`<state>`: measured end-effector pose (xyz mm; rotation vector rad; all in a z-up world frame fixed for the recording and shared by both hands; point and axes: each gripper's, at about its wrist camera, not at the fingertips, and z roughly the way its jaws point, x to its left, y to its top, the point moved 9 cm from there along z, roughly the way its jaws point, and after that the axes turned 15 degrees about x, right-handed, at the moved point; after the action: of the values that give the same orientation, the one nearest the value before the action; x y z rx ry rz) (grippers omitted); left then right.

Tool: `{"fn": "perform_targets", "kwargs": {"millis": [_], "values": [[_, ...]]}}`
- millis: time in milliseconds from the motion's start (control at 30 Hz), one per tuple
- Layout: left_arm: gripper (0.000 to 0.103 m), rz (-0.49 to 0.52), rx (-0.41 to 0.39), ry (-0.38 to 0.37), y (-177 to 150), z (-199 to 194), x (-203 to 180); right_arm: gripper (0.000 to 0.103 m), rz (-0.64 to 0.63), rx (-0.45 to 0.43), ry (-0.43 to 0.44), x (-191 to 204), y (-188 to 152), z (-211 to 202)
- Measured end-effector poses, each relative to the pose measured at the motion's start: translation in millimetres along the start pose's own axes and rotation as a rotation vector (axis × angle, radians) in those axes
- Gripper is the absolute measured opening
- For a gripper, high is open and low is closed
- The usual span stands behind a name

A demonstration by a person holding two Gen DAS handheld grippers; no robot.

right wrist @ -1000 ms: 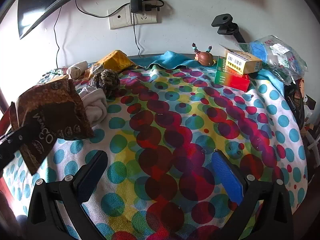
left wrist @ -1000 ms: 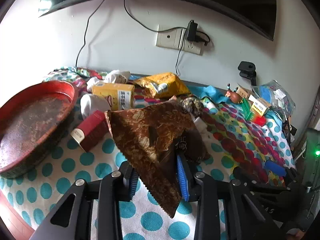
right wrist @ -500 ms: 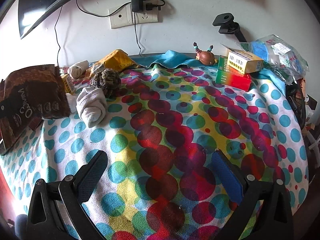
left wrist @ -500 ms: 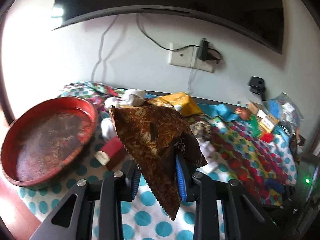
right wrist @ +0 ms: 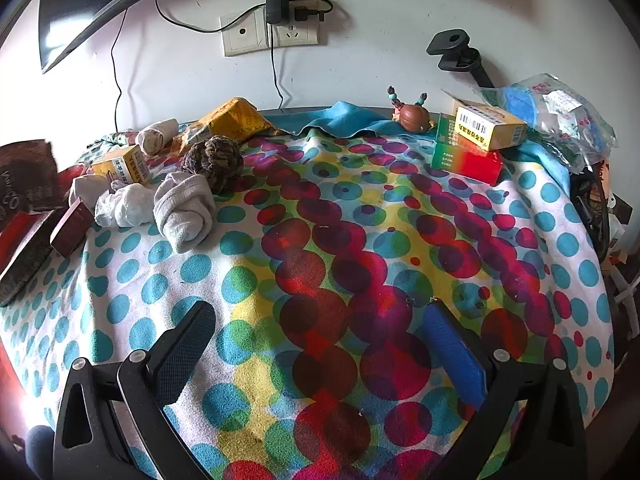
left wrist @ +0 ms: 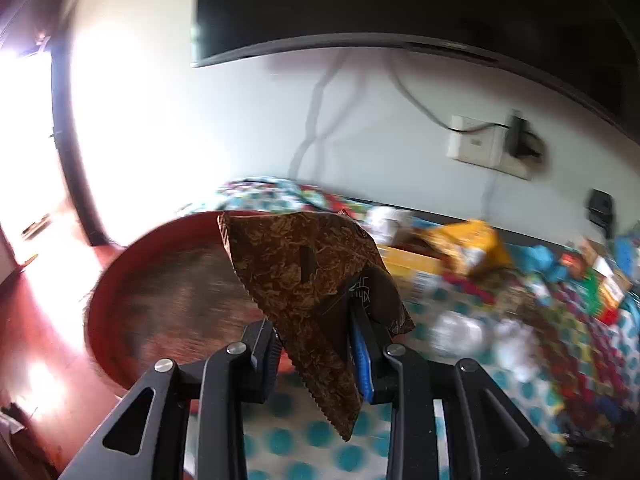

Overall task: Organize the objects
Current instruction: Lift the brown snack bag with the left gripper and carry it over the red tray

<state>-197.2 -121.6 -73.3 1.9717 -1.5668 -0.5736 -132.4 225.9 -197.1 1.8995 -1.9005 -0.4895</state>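
White plastered wall (right wrist: 380, 8) with double white socket plate (right wrist: 272, 34), dark curved screen (left wrist: 400, 0), glaring doorway light (left wrist: 24, 120)

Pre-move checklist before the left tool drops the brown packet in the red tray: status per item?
1. Left tool shut on the brown packet: ok.
2. Packet off the cloth, hanging free: ok.
3. Red tray interior bare where visible: ok; the part behind the packet cannot be seen.
4. Packet over the tray: cannot tell; it overlaps the tray's right side in the left wrist view, but depth is unclear and the frame is blurred.
5. Right tool open, nothing between its pads, above the dotted cloth: ok.
6. Red box beside the tray, clear of the path: cannot tell.
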Motion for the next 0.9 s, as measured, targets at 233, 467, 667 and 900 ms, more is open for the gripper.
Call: {"fn": "perform_targets", "kwargs": {"millis": [233,467,667,900], "values": [[0.031,-0.087,0.027,0.171,15,21,93,0.103,-0.001,-0.002,-0.001,0,0,-1],[0.031,-0.099,0.035,0.256,21,26,141,0.103,-0.002,-0.004,-0.004,1,0,-1],[0.031,-0.101,0.035,0.277,28,32,154,0.103,-0.007,-0.008,-0.011,1,1,-3],[0.031,-0.114,0.061,0.268,33,50,158,0.103,-0.013,-0.010,-0.020,2,2,-3]]}}
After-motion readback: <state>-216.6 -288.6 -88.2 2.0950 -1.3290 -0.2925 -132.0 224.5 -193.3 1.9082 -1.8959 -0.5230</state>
